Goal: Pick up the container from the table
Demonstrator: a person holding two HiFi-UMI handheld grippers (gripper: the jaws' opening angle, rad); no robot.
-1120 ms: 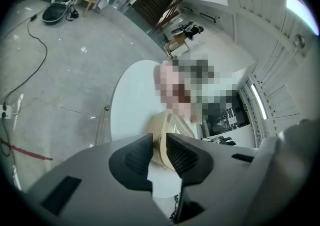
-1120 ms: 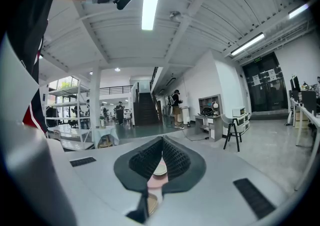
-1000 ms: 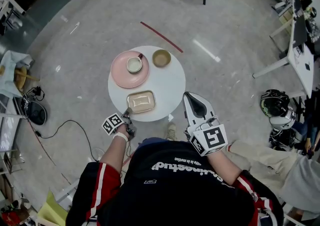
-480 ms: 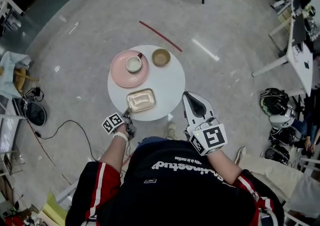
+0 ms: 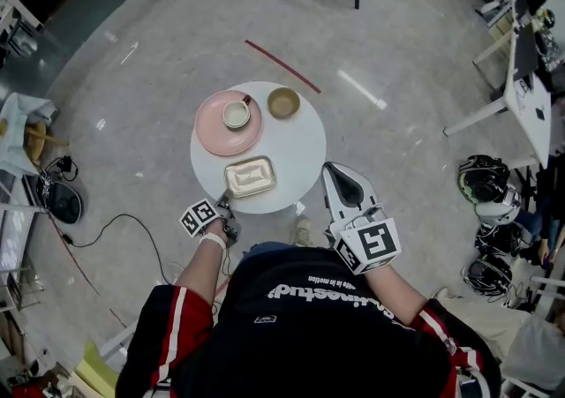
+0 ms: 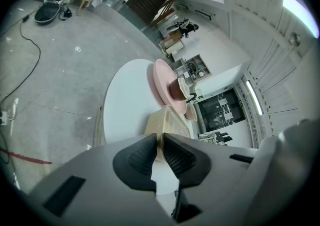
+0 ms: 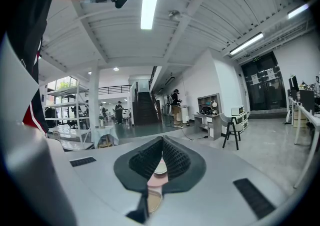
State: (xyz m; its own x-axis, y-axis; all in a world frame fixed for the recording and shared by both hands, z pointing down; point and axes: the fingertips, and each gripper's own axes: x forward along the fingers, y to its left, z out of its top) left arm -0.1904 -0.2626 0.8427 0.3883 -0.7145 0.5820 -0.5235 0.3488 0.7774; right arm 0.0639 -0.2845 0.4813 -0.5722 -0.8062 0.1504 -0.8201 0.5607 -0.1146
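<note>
A shallow beige rectangular container (image 5: 250, 177) lies on the near part of the round white table (image 5: 300, 149). My left gripper (image 5: 225, 200) is at its near-left corner. In the left gripper view the container (image 6: 174, 120) has its rim between the dark pads. The jaws of the left gripper (image 6: 161, 139) have just been closing and now pinch that rim. My right gripper (image 5: 333, 172) hovers by the table's right edge. It is shut, its pads meeting at the tips of the right gripper (image 7: 161, 142) with nothing between them.
A pink plate (image 5: 218, 127) carrying a white cup (image 5: 236, 114) sits at the table's far left, and a brown bowl (image 5: 283, 102) at the far side. Cables (image 5: 106, 229) and bags (image 5: 484, 180) lie on the floor around the table. A desk (image 5: 530, 96) stands at right.
Both grippers and the container keep their places in the head view. A person's legs at the lower right have largely moved out of view.
</note>
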